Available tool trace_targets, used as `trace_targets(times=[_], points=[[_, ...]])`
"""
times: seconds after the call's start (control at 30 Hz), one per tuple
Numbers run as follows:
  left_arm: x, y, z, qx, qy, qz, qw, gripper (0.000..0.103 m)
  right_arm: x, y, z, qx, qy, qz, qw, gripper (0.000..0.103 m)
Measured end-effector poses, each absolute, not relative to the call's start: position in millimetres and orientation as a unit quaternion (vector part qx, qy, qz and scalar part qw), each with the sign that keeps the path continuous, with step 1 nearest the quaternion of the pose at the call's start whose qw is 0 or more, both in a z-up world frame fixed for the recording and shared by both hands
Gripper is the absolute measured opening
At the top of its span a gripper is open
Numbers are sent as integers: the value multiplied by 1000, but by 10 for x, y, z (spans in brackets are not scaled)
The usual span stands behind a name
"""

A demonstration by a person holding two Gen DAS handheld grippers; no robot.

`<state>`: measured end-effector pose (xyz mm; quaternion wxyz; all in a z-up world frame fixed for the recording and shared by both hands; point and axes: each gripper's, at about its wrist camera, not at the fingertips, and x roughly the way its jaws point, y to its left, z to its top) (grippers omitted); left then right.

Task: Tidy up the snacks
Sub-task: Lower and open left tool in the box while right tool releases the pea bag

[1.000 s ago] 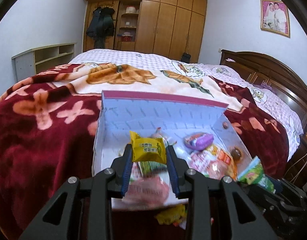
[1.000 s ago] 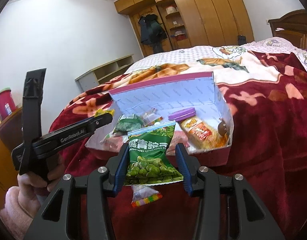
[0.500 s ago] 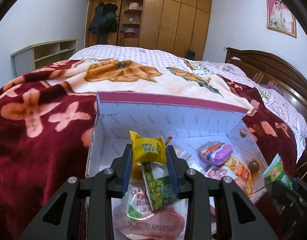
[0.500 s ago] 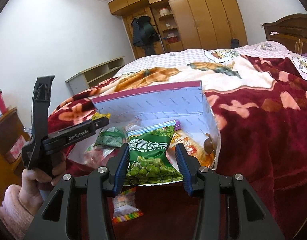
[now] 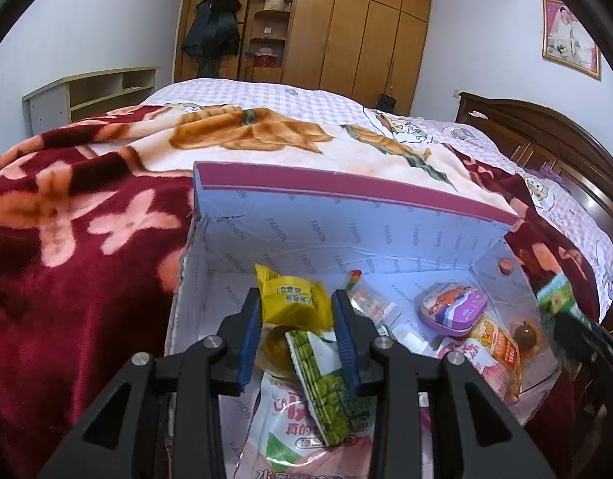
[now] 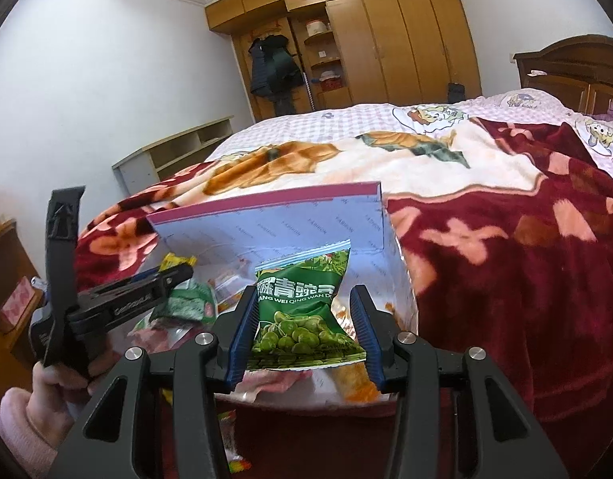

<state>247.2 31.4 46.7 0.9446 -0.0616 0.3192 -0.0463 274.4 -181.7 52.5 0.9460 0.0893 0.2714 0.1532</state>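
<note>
Box [image 5: 234,239] of pale-blue card lies directly under both tongs. Your left gripper [image 5: 296,311] pinches a small yellow foil packet [image 5: 292,299] over its left end; your right gripper [image 6: 302,323] clamps an upright green pea bag [image 6: 302,307] at the near wall — left drops first.

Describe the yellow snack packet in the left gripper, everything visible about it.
The yellow snack packet is a small, glossy, pillow-shaped wrapper with a crimped top edge and a white label bearing dark characters. It is pinched between the blue pads of the left gripper, standing roughly upright and leaning slightly left, held above the open box over the snacks already lying inside. Nothing but the pads appears to touch it. In the right wrist view only its yellow tip shows.
</note>
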Motion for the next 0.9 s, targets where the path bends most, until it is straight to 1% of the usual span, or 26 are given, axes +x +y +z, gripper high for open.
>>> trace_targets(times=[0.33,0.67,0.7,0.77,0.9], points=[[2485,308,452,-59,325,-55,942,49,3033,-1842,408,86,289,134,944,47],[2453,322,472,-59,323,-54,943,50,3145,-1830,274,96,304,131,939,48],[2447,326,476,-59,324,-53,943,50,3135,-1834,277,97,300,129,940,48],[2428,325,489,-57,323,-53,943,50,3123,-1831,284,96,298,125,942,53],[2360,328,523,-52,321,-56,944,50,3086,-1808,321,89,296,126,943,54]])
